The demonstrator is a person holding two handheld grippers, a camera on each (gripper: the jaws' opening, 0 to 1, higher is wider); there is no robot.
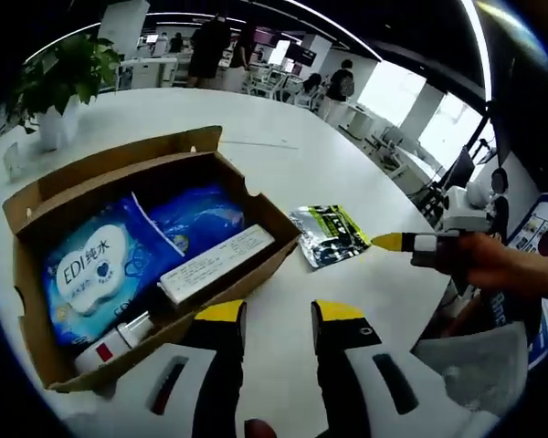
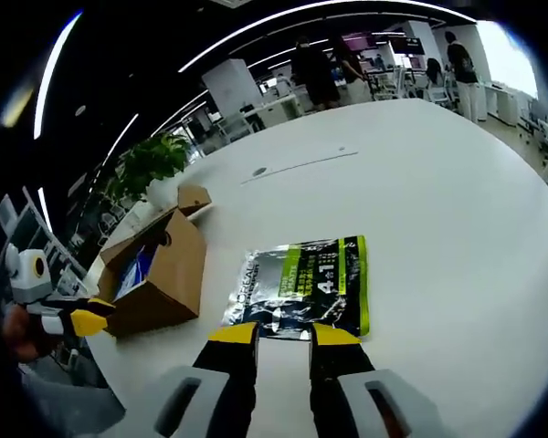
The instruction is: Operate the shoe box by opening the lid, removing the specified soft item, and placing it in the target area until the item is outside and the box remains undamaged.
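Cardboard, brown and plain, makes up the shoe box (image 1: 142,265), which sits open on the white bench (image 1: 329,164) with its lid flap (image 1: 110,164) folded back on the far side. Inside it I see a pale blue wipes pack (image 1: 91,274), a darker blue pouch (image 1: 196,217) and a long white carton (image 1: 215,263) lying across them. Lying flat on the bench beside the box, apart from it, is a dark sachet with a lime-green stripe (image 2: 306,283).

My left gripper (image 1: 279,315) hangs just beside the near edge of the box, its yellow-tipped fingers parted with nothing between them. My right gripper (image 2: 283,336) hovers at the near edge of the sachet, fingers likewise apart and empty; I cannot tell whether the tips touch the foil. In the left gripper view the right gripper comes in from the right, held in my hand (image 1: 493,260).

Judging by this, the lid is open and one soft item is already outside, so I take it that I am at the placing or releasing end of that step. Which item is the specified one I cannot tell. If more must come out, I would next reach into the box from above and pinch a soft pack without pressing on the cardboard walls.
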